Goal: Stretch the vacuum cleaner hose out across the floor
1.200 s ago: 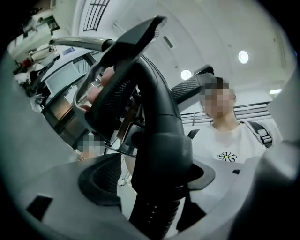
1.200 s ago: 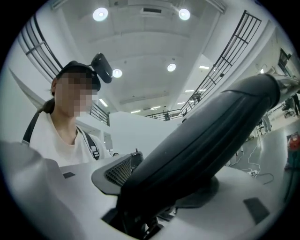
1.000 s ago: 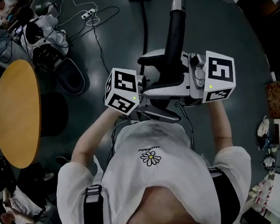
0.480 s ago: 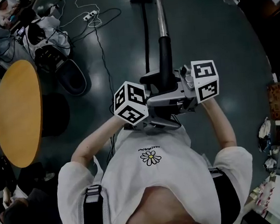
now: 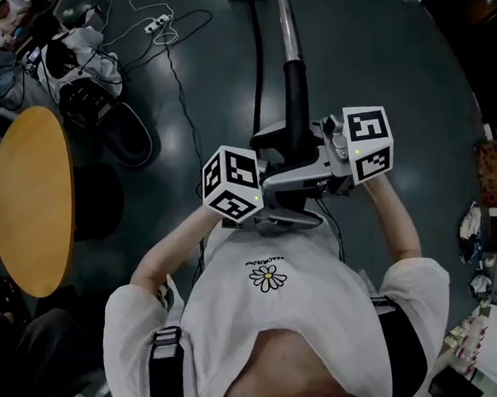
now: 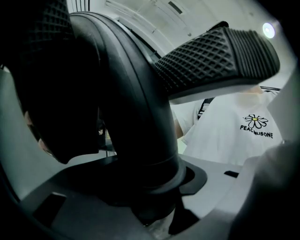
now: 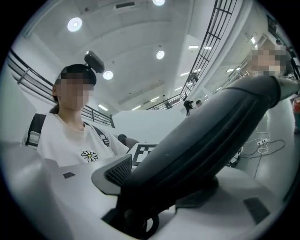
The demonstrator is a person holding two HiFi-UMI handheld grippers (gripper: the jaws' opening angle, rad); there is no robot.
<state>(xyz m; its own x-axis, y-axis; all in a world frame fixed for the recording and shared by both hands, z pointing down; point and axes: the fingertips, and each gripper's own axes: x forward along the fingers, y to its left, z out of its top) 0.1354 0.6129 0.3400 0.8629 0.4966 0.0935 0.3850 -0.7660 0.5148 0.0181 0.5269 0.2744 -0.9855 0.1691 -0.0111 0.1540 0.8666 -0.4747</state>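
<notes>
A black vacuum handle (image 5: pixel 295 104) rises between my two grippers and continues into a metal tube (image 5: pixel 285 19) pointing away across the dark floor. The black hose (image 5: pixel 256 60) runs along the floor just left of it. My left gripper (image 5: pixel 267 199) holds the curved black handle (image 6: pixel 136 117): its ribbed pads (image 6: pixel 215 56) press on both sides. My right gripper (image 5: pixel 305 172) clasps the same handle (image 7: pixel 211 136) from the other side. One ribbed pad (image 7: pixel 118 175) shows beside it; the other is hidden behind the handle.
A round wooden table (image 5: pixel 30 202) stands at the left. Bags and dark gear (image 5: pixel 85 78) lie at the upper left, with a power strip and cables (image 5: pixel 158 25) on the floor. Boxes and clutter (image 5: pixel 495 174) line the right edge.
Both grippers and the handle have dropped away from the camera and drawn closer together. The metal tube has come into view. The left jaws have closed onto the handle.
</notes>
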